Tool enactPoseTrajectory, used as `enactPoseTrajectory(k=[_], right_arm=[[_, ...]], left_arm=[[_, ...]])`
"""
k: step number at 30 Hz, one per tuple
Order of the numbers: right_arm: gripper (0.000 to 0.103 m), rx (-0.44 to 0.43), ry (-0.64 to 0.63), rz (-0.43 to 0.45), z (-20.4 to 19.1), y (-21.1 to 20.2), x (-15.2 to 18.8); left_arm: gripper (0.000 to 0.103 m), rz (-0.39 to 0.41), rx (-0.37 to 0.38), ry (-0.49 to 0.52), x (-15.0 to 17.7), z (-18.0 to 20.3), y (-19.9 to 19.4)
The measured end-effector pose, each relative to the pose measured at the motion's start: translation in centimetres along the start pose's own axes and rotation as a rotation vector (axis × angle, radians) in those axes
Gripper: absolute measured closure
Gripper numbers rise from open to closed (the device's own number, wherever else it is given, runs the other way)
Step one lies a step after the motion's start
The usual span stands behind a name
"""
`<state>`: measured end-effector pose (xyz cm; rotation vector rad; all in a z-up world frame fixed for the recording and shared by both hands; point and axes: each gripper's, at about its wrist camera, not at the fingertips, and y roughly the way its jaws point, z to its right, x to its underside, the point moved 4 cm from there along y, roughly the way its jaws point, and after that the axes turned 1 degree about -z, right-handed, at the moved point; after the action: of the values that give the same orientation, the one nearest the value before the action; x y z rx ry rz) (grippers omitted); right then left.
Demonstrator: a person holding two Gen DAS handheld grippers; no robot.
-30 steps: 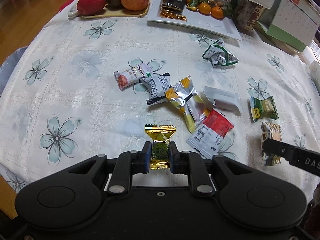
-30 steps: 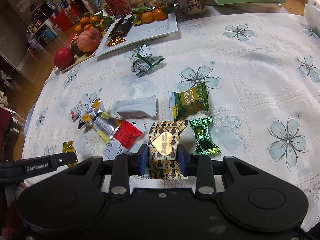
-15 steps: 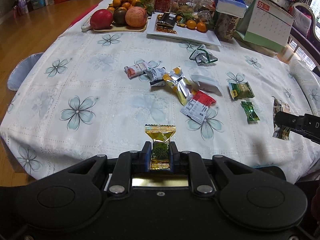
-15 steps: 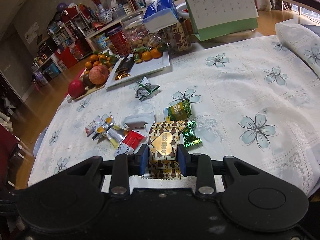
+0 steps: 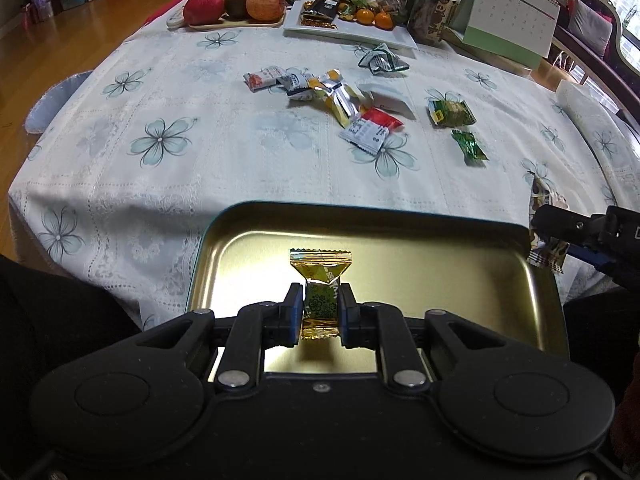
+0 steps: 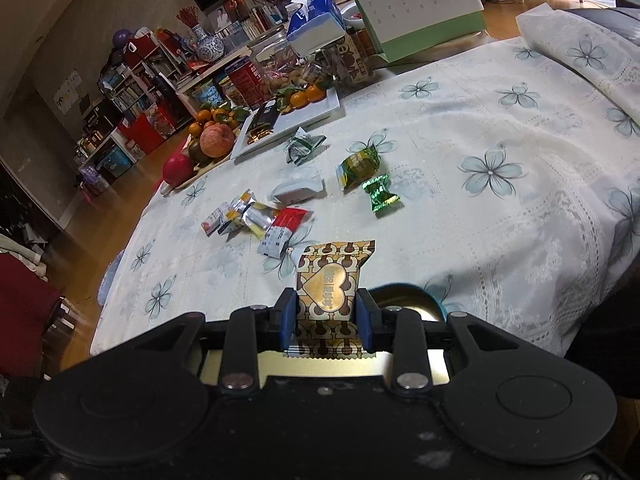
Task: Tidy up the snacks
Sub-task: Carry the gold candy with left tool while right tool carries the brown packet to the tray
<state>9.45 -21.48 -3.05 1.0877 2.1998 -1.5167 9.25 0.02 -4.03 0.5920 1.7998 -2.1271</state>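
your left tool is clamped on a gold-and-green candy, holding it above the gold inside of a metal tray that sits at the near edge of the worktop. your right tool is pinched tight on a brown-and-gold heart-print snack packet, and from the left wrist view it hangs just beyond the tray's right rim; from the right wrist view a bit of the tray shows under its fingers. out on the flowered cloth, a loose cluster of wrapped snacks lies in the middle, with a red-and-white packet at its near end and a white packet beside it. a green square packet and a small green twist candy lie apart to the right, and a crumpled green-and-white wrapper sits near the white plate at the far side.
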Motion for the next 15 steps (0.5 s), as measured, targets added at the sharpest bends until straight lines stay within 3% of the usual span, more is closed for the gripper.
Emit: enactPoseTrajectory(k=[15], right_arm=[[0.07, 0.028, 0.041, -0.211, 0.3, -1.1, 7.0]], left_arm=[[0.08, -0.046, -0.01, -0.046, 3.0, -0.8, -0.9]])
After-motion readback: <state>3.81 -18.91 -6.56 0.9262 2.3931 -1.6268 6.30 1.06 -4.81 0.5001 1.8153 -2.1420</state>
